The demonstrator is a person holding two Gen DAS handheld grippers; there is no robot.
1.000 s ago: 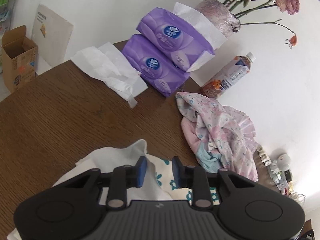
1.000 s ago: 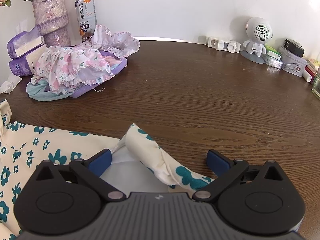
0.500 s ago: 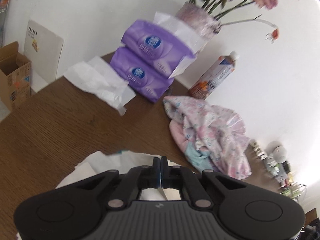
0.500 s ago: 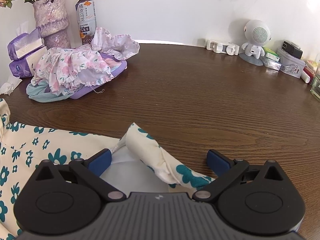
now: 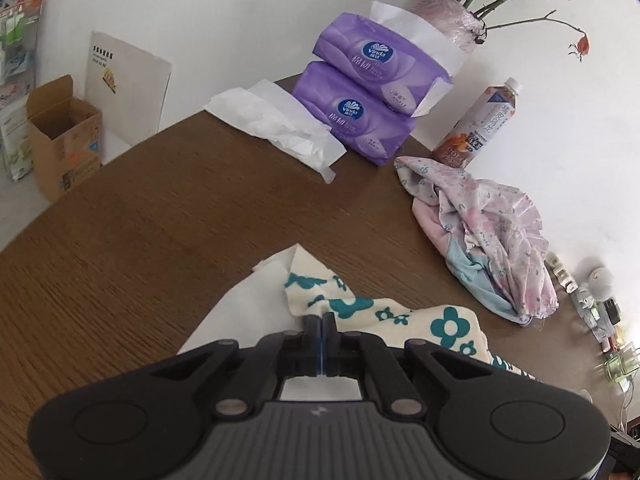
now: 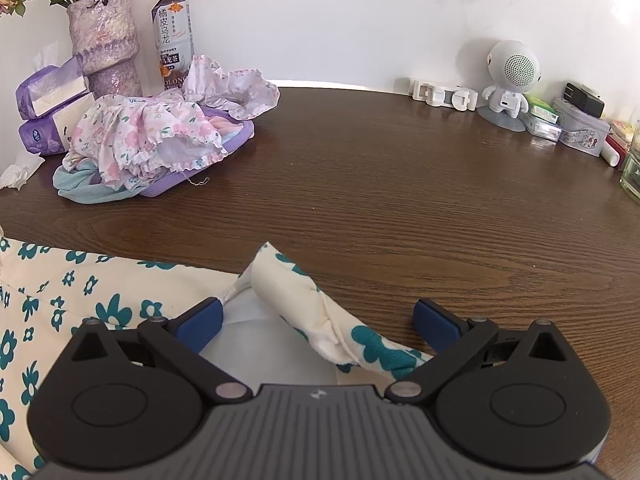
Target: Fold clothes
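Note:
A cream garment with teal flowers [image 5: 384,316] lies on the brown wooden table [image 5: 160,220]. My left gripper [image 5: 322,324] is shut on a bunched edge of it, and a corner of the cloth stands up just ahead of the fingers. In the right wrist view the same garment [image 6: 80,292] spreads to the left, and a rolled corner [image 6: 288,284] sits between the fingers. My right gripper [image 6: 320,316] is open wide around that corner, its blue pads apart from the cloth.
A pile of pink floral and blue clothes [image 6: 152,144] lies at the back, by two purple tissue packs [image 5: 372,108], a loose tissue [image 5: 276,124], a drink bottle [image 6: 174,36] and a vase [image 6: 106,40]. A white robot figure [image 6: 510,76] and small boxes [image 6: 580,128] line the far right edge.
My left gripper went from open to shut on the garment's edge and has lifted it, turning the teal-flowered side up. The right gripper has stayed open and almost still.

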